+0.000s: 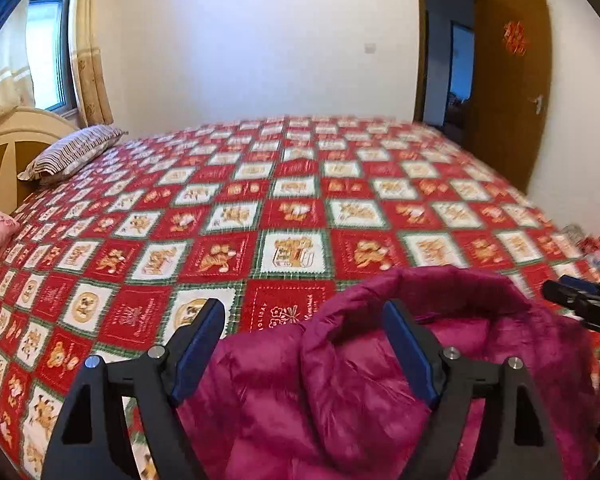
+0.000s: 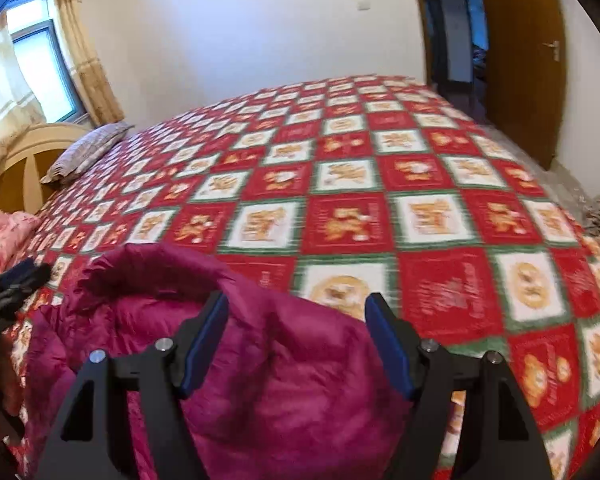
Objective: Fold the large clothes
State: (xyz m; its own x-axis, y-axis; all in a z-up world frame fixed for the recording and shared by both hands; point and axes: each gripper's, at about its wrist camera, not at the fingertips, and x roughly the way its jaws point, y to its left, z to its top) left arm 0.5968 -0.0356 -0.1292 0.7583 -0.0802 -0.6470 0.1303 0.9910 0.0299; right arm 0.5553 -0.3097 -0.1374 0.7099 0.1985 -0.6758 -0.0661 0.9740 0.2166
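**Both claws apart over the jacket, next grab pending**

I have a magenta quilted puffer jacket (image 1: 340, 380) lying at the near edge of the bed, on a red, white and green patchwork quilt with bear prints (image 1: 260, 208). Collar end points away from me, toward the far wall; the jacket body runs back under both claws, so I read its long axis as roughly along my pointing line.

Left gripper (image 1: 304, 344): jaws spread wide, blue pads not pressing anything. The jacket fabric sits below and between them, its collar roll arching just ahead of the right-hand pad. Nothing clamped.

Right gripper (image 2: 296, 336): jaws also apart, nothing pinched; jacket shoulder bulges up between and beneath the pads, quilt showing past the right-hand one.

Each claw shows at the edge of the other's view, so they flank the collar, left on the jacket's left side, right on its right. Neither looks clearly nearer. My judgement: the next move needs each claw to drop onto its own side's edge, low and close; puffy fabric may slip out.

Striped pillow (image 1: 72, 152) lies well apart, by the headboard.
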